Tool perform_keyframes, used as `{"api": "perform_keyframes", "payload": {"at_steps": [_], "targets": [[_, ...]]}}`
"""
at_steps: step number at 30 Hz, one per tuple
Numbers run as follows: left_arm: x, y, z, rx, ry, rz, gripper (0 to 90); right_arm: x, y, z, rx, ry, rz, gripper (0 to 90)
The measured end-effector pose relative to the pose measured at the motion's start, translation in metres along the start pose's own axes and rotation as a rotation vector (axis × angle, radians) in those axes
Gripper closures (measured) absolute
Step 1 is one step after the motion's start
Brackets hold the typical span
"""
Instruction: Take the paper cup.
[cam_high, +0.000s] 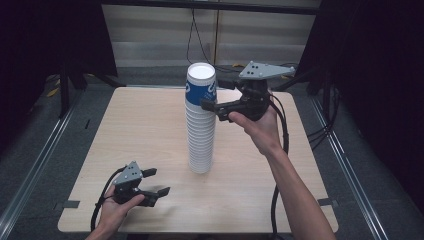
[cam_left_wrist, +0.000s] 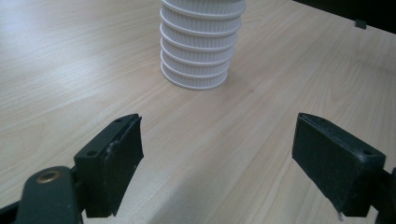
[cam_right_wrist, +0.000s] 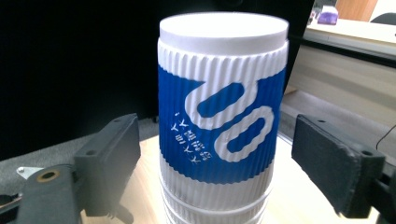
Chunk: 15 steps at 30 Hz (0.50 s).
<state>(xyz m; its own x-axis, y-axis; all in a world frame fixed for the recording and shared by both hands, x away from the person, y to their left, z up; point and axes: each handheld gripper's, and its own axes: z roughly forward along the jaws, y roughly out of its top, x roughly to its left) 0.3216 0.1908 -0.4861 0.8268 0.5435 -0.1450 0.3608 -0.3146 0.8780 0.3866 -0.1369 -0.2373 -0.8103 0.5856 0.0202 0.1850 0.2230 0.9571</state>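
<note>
Ribbed paper top cup (cam_right_wrist: 222, 121), blue-banded, between spread right claw (cam_right_wrist: 215, 168) jaws.

Cup stack (cam_high: 201, 131) on wooden table (cam_high: 145, 130)

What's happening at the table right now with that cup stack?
A person holds a gripper in each hand at a wooden table. The right gripper is open, its jaws on either side of the blue-and-white top cup of an upside-down stack of cups, not yet touching. The left gripper sits open, low near the table's front edge.
</note>
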Motion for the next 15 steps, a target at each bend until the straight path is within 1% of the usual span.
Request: {"api": "perform_keyframes", "payload": {"at_steps": [4,6,7,12,13,14,15], "targets": [[0.001,0.000,0.001,0.004,-0.003,-0.004,16.2,0.000,0.002,0.004,0.018,0.005,0.006,14.5],[0.001,0.000,0.001,0.007,-0.003,0.000,16.2,-0.001,0.003,0.004,0.016,0.004,0.004,14.5],[0.001,0.000,0.001,0.008,-0.003,-0.004,16.2,-0.002,0.006,0.005,0.008,0.011,0.012,14.4],[0.001,0.000,0.002,0.011,-0.001,0.000,16.3,-0.002,0.013,0.010,0.014,0.008,-0.002,14.5],[0.001,0.000,0.002,0.012,-0.001,0.004,16.3,-0.003,0.014,0.014,0.019,-0.001,-0.004,14.6],[0.001,0.000,0.002,0.013,0.001,0.003,16.2,-0.003,0.015,0.017,0.024,0.010,-0.001,14.6],[0.001,0.000,0.002,0.013,0.001,0.003,16.3,-0.003,0.015,0.017,0.024,0.010,-0.001,14.6]]}}
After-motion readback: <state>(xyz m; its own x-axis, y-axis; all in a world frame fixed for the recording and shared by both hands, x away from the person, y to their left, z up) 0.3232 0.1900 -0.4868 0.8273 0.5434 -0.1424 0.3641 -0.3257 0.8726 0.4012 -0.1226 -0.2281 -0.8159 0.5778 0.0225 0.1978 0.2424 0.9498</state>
